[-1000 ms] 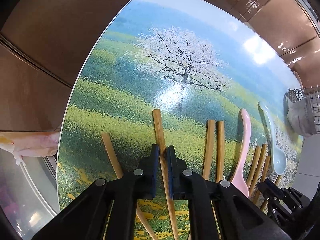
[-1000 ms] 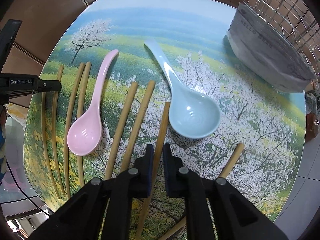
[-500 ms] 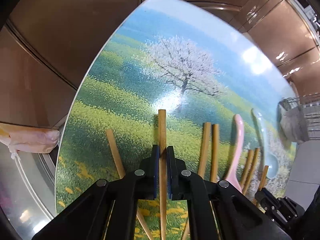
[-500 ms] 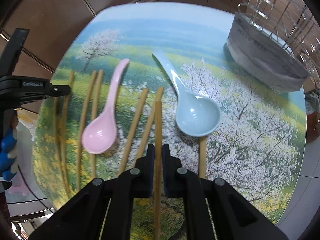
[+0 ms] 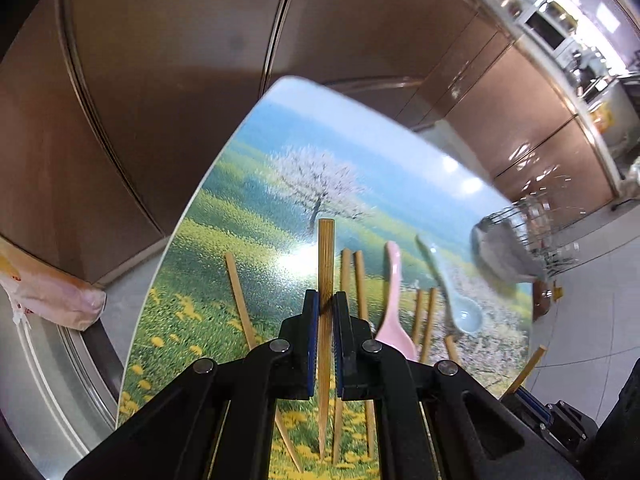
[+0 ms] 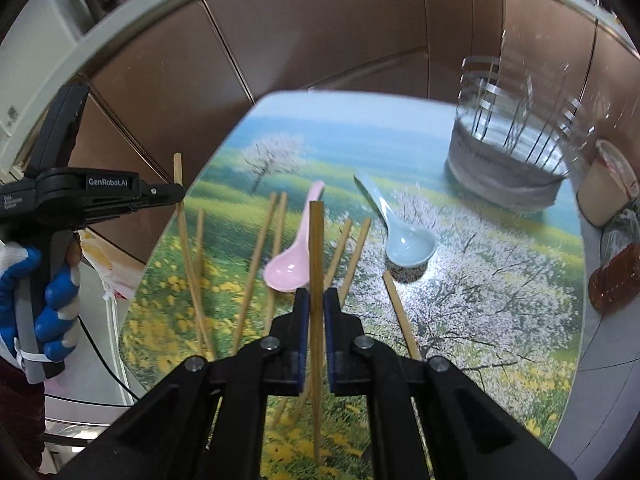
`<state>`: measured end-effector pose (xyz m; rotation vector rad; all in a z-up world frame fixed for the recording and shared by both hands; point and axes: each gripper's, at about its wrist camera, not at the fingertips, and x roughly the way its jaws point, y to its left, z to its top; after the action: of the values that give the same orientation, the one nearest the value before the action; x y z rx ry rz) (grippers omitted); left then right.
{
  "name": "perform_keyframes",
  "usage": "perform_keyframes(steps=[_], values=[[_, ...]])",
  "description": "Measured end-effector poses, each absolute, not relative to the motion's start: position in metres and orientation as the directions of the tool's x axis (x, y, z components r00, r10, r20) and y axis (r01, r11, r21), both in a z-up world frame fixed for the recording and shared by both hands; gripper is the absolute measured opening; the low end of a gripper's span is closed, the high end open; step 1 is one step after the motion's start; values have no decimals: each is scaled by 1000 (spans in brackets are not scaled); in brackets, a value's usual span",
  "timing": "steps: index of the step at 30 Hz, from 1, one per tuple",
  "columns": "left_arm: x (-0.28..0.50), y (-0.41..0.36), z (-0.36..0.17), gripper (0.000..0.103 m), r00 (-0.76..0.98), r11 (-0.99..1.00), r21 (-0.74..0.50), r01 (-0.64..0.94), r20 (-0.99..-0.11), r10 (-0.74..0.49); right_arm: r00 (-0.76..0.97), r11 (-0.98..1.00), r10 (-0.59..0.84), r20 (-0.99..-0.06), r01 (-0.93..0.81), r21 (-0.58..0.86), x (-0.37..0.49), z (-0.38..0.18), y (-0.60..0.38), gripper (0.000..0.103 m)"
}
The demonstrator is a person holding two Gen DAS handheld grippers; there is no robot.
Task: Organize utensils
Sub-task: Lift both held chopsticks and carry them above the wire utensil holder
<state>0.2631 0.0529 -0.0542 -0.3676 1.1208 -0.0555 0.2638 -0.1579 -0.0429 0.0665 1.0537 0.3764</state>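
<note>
My left gripper (image 5: pixel 326 300) is shut on a bamboo chopstick (image 5: pixel 325 248), lifted off the table and sticking out past the fingertips. In the right wrist view that left gripper (image 6: pixel 182 194) shows at the left, held by a gloved hand (image 6: pixel 52 300). My right gripper (image 6: pixel 315 298) is shut on another bamboo chopstick (image 6: pixel 316 236), also raised above the table. Several more chopsticks lie on the picture-printed table (image 6: pixel 480 280), with a pink spoon (image 6: pixel 292 260) and a pale blue spoon (image 6: pixel 404 240) among them. A wire utensil basket (image 6: pixel 508 160) stands at the table's far right corner.
Brown wall panels (image 5: pixel 160 80) run behind the table. A pale plastic bag (image 5: pixel 52 296) lies off the left edge. A cup (image 6: pixel 608 188) and a reddish container (image 6: pixel 616 276) sit beside the table's right edge. Grey floor tiles (image 5: pixel 592 292) show at the right.
Both grippers rose from the table, each carrying its chopstick up. The chopsticks swung in line with the fingers, and more wall and the basket came into view.
</note>
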Motion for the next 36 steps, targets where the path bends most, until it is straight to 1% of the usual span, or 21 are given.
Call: perform_keyframes(steps=[9, 22, 27, 36], values=[[228, 50, -5, 6, 570, 934, -350, -69, -782, -251, 555, 937, 337, -760, -273, 216, 224, -3, -161, 6], [204, 34, 47, 6, 665, 935, -353, 33, -691, -284, 671, 949, 307, -675, -268, 164, 199, 56, -169, 6], [213, 13, 69, 6, 680, 927, -363, 94, -656, -326, 719, 963, 265, -642, -234, 136, 209, 87, -190, 6], [266, -39, 115, 6, 692, 893, -398, 209, -586, -423, 797, 982, 186, -574, -148, 113, 250, 143, -249, 6]])
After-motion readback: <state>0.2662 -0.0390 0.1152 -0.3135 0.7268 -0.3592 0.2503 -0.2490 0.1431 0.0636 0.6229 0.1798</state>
